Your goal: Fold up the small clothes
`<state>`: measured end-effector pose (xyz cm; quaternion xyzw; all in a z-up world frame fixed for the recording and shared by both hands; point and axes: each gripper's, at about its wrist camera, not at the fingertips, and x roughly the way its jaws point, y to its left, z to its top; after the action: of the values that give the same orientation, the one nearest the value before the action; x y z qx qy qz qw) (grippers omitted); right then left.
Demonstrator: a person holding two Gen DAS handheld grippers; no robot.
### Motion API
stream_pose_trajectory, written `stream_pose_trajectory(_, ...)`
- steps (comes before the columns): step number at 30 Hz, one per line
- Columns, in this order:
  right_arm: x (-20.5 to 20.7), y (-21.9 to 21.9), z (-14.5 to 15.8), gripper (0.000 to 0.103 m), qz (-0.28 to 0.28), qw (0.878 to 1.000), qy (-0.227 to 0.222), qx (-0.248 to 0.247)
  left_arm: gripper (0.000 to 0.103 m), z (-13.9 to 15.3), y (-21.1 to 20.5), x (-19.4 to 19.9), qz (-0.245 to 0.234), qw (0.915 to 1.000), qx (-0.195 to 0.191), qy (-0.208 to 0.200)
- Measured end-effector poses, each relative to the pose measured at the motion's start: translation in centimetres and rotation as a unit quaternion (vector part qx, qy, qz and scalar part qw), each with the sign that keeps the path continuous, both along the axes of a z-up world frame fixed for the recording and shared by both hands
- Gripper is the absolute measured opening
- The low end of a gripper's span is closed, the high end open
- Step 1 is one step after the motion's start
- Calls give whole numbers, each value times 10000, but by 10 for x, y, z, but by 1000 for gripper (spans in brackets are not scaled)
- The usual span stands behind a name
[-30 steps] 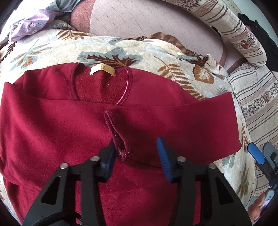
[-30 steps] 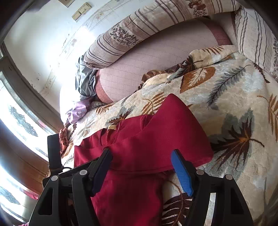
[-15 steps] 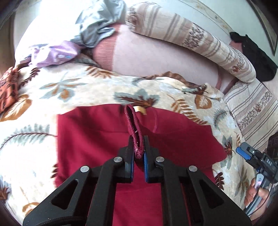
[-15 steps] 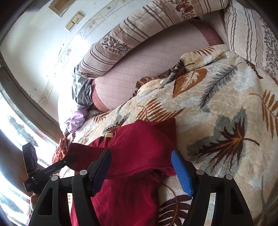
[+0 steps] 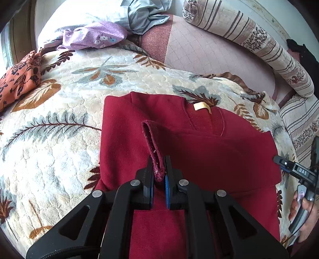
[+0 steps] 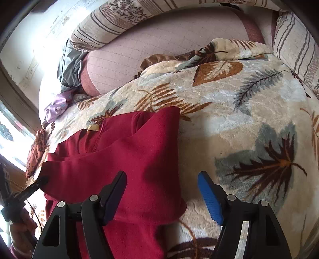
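Observation:
A dark red fleece sweater lies neck-away on the leaf-print blanket, a tan label at its collar. My left gripper is shut on the cuff of one sleeve, held up over the sweater's body. From the right wrist view the sweater shows its folded right edge under my right gripper. Those jaws are opening; the fabric edge lies between and below them, and neither pad touches it. The left gripper's tip shows at the sweater's far side.
A purple floral cloth, a grey-blue garment and an orange floral cloth lie along the far left. A striped bolster rims the pink mattress. A hand holds the right gripper beside the sweater.
My left gripper closed on the sleeve cuff and carried it up and across the sweater's body. My right gripper sank closer to the sweater's folded right edge.

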<state>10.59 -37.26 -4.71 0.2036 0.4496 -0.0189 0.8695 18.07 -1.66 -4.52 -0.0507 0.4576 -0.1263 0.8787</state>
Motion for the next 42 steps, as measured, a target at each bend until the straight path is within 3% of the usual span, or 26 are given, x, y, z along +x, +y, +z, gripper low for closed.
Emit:
stream_pose_trajectory(2, 18, -1, -11, 71, -22, 9997, 239, -38, 7, -5, 0, 0, 31, 10000, 44, 31)
stream_pose_trajectory(4, 31, 2, -18, 50, 78, 9993, 334, -152, 7, -12, 2, 0, 59, 9999, 60, 93)
stream_pose_trajectory(5, 35, 4, -19, 46, 76, 9987, 334, -388, 7, -16, 2, 0, 81, 9998, 56, 156)
stream_pose_trajectory(7, 40, 5, -22, 46, -53, 9961, 370, -798, 8, -23, 3, 0, 108, 9996, 65, 234)
stream_pose_trajectory(13, 23, -6, 3, 46, -260, 9974, 161, -655, 9, -20, 4, -4, 81, 9996, 178, 191)
stream_pose_trajectory(17, 3, 11, 20, 46, 212, 9985, -35, -506, 10, -20, 3, -7, 59, 9995, 282, 134)
stream_pose_trajectory(20, -1, 32, 14, 46, 609, 9958, 86, -680, 10, -22, 3, -7, 83, 9994, 314, 137)
stream_pose_trajectory(24, 0, 44, -10, 46, 696, 9910, 348, -1092, 11, -20, 3, -7, 94, 9993, 338, 147)
stream_pose_trajectory(27, -4, 44, -9, 46, 709, 9891, 403, -1224, 25, -19, 2, -8, 143, 9987, 458, 150)
stream_pose_trajectory(32, -6, 43, 14, 46, 620, 9926, 147, -1038, 36, -15, 3, -9, 220, 9982, 549, 140)
stream_pose_trajectory(34, 0, 47, 20, 48, 585, 9933, 57, -995, 52, -14, 5, -9, 273, 9981, 546, 81)
stream_pose_trajectory(42, 47, 55, 1, 48, 434, 9916, 195, -1206, 54, -20, 10, 5, 401, 9960, 798, -7)
